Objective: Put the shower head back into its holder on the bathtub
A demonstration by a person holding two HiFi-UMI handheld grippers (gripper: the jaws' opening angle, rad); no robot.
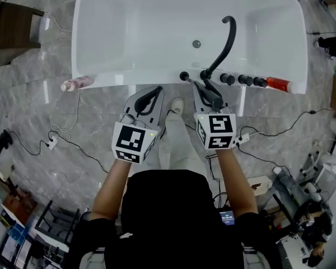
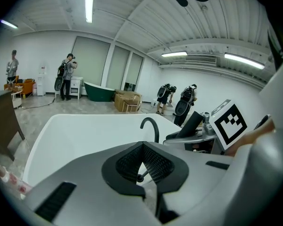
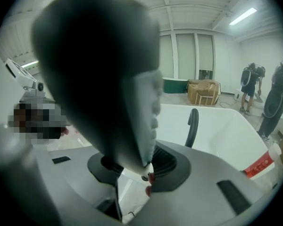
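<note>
Right tongs point(image 1: 205, 88) pinching the black shower head point(image 3: 94, 79); left tongs point(image 1: 152, 94) pressed together, empty.
I see it held at the white bathtub's point(image 1: 101, 15) near rim, six o'clock from the arched spout point(image 1: 229, 38).

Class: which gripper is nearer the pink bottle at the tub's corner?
Left. The left gripper hangs right of the pink bottle; the right gripper is farther right, near the base of the black spout.

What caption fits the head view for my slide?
Right gripper holds the black shower head at the white bathtub's near rim; left gripper empty beside it.
</note>
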